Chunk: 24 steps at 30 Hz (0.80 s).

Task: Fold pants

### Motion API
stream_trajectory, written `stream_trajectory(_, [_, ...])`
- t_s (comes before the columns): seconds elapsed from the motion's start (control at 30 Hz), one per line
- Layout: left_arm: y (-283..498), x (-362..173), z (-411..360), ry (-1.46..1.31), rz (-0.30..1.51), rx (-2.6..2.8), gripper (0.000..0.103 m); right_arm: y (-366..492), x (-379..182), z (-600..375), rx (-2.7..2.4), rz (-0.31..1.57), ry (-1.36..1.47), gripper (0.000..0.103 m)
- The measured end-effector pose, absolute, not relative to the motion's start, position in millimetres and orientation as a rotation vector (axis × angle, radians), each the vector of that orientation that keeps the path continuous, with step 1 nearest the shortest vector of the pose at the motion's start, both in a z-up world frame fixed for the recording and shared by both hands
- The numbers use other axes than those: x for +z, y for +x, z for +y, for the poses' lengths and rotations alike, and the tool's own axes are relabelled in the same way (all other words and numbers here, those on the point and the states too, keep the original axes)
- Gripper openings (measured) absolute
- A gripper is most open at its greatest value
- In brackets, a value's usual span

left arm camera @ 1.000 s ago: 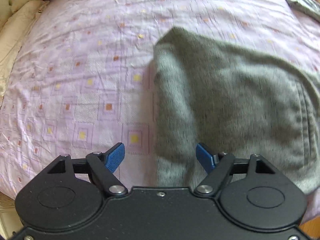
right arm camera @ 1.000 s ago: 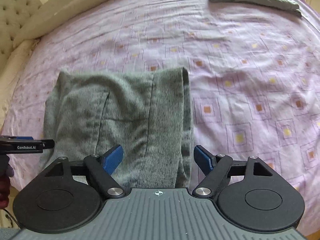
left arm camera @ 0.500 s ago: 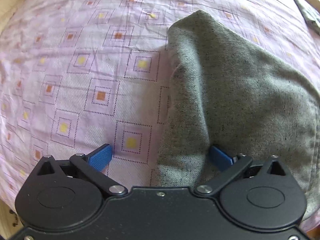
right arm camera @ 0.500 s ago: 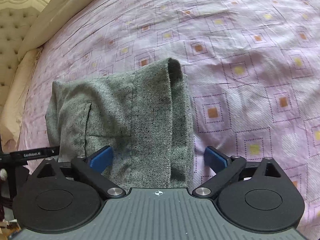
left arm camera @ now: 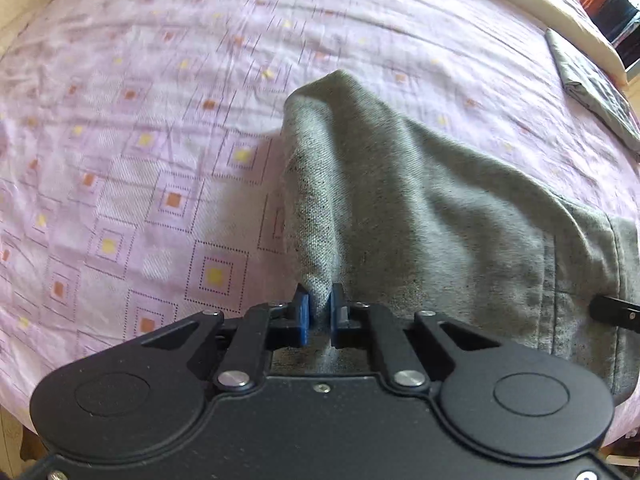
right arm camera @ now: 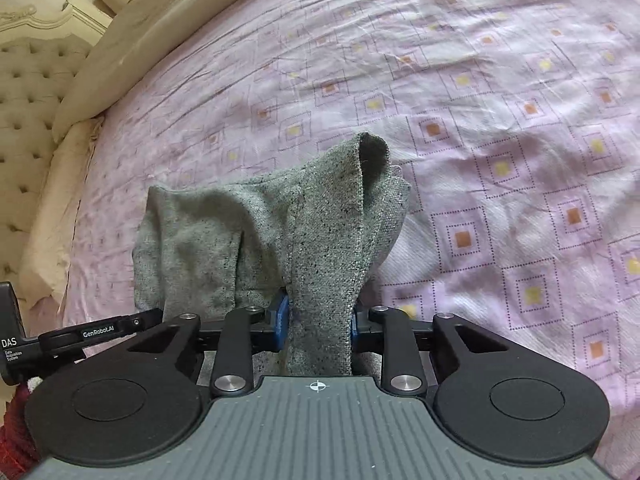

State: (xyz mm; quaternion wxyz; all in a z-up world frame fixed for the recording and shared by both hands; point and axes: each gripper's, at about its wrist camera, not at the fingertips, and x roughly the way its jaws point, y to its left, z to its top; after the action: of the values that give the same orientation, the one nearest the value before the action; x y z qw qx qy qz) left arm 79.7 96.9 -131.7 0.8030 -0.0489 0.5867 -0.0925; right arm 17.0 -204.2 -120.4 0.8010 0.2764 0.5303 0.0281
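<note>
Your left gripper (left arm camera: 319, 312) is closing on a pinched ridge of the grey pants (left arm camera: 420, 208), with the blue pads pressing the cloth. Your right gripper (right arm camera: 318, 320) is closing too, with a thicker fold of the pants (right arm camera: 320, 240) between its pads. The pants lie on the bed's lilac sheet (right arm camera: 500, 140), tented at both grips.

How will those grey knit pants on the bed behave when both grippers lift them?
The grey knit pants will probably flop and sag: the cloth already bunches into ridges where the closing left gripper and right gripper pinch it. They look thick, so the middle may droop. The coarse weave should resist slipping.
</note>
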Motion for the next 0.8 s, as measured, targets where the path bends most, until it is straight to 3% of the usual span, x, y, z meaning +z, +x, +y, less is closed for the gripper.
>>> stream_trajectory(0.23, [94,-73,114,-0.016,1.14,-0.247,0.011,29,-62,-158,0.109,1.05,0.476,0.024])
stream_trajectory(0.47, [168,-29,182,0.011,1.03,-0.182,0.013,123,-20,-103,0.213,0.928,0.445,0.024])
stream_trajectory(0.57, [212,-36,210,0.013,1.082,-0.071,0.029,180,-21,-74,0.195,0.938,0.391,0.032])
stream_trajectory(0.67, [236,-53,237,-0.038,1.142,0.058,0.027,229,-43,-50,0.048,1.045,0.319,0.036])
stream_trajectory(0.8, [234,-59,251,-0.098,1.18,0.085,0.027,231,-51,-34,0.017,1.054,0.342,0.036])
